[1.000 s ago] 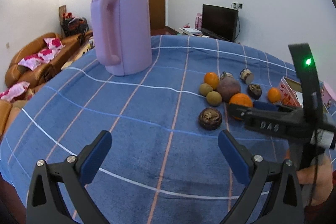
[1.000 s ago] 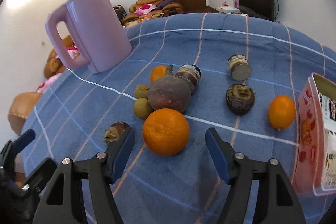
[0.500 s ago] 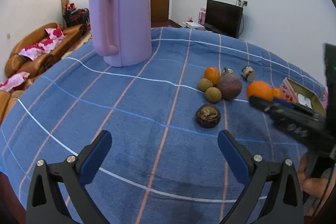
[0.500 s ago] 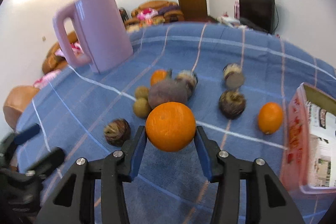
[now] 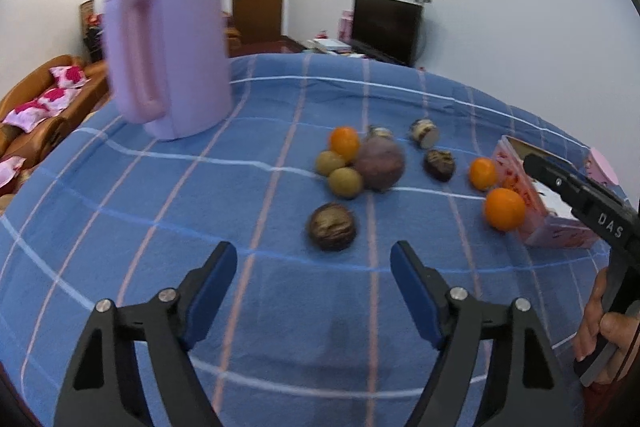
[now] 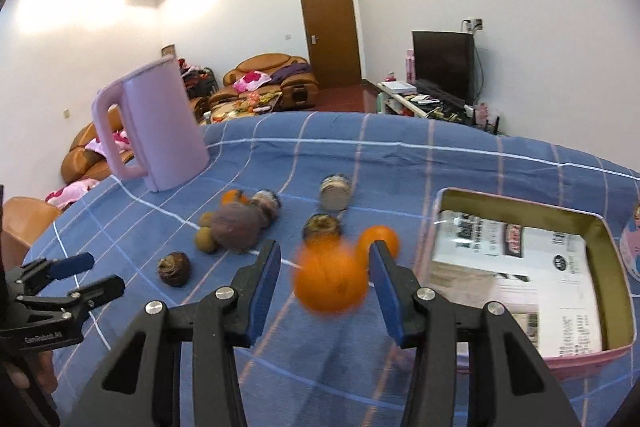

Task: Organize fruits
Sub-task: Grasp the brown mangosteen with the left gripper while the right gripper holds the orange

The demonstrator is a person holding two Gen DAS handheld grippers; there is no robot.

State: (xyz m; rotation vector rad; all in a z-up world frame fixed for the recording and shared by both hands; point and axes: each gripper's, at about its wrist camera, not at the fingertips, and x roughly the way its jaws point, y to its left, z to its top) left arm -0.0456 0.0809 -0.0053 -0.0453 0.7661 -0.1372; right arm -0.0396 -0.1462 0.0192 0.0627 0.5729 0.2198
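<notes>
The right gripper [image 6: 325, 277] holds a large orange [image 6: 330, 281] between its blue fingers [image 6: 266, 279], lifted off the blue checked cloth [image 6: 400, 163] that covers the worktop; the fruit is blurred, and in the left wrist view the same orange [image 5: 504, 209] hangs in front of the near wall of the pink box [image 5: 554, 231]. That box [image 6: 600, 345] lies open just to the right of the held fruit, with printed paper in its bottom. The left gripper [image 5: 313, 285] hovers low over bare cloth, its fingers [image 5: 212, 287] fairly wide but closing, with nothing between them; a dark brown round fruit [image 5: 331, 226] lies on the cloth just beyond the fingertips. Farther back sits a cluster: a big purple-brown fruit [image 5: 379, 163], two small green-brown fruits [image 5: 345, 182] touching it on the left, and a small orange [image 5: 344, 143] behind them. To the right of the cluster lie another dark fruit [image 5: 439, 165], a cut piece [image 5: 425, 133] showing a pale face, and one more orange [image 5: 482, 173] close to the box. A tall lilac jug [image 5: 176, 51] stands upright at the far left of the worktop, well apart from the fruit. A person's hand [image 5: 600, 323] grips the right gripper's handle at the right edge of the left wrist view.
</notes>
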